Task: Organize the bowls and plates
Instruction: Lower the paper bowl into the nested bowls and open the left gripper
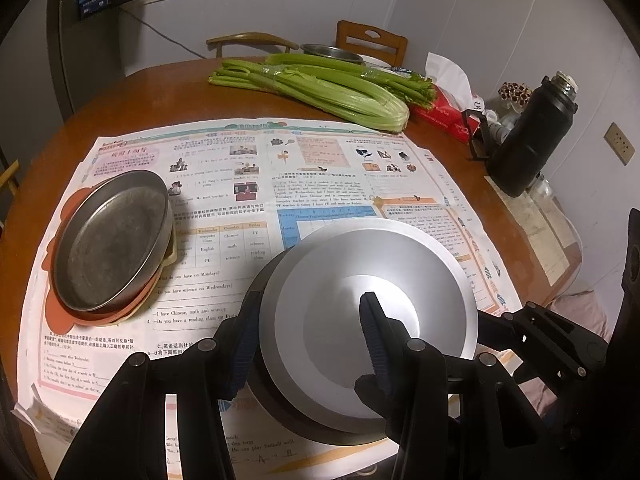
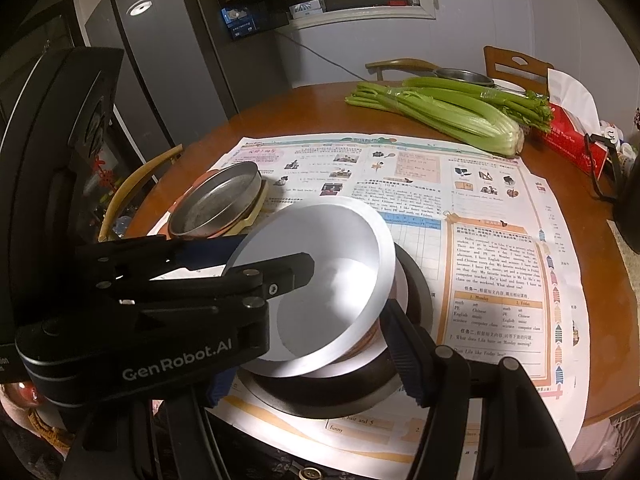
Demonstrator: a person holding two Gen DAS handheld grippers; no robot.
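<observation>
Left wrist: white bowl's (image 1: pixel 360 312) rim sits between left gripper's (image 1: pixel 308 332) jaws.

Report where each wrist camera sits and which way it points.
Left wrist: behind the left gripper, looking down across the table; its own fingers straddle the white bowl wall.
Right wrist: behind the right gripper, looking down at the same bowl from its right; its own fingers and the left gripper show.
Shared: the white bowl, the metal pan, the celery.
</observation>
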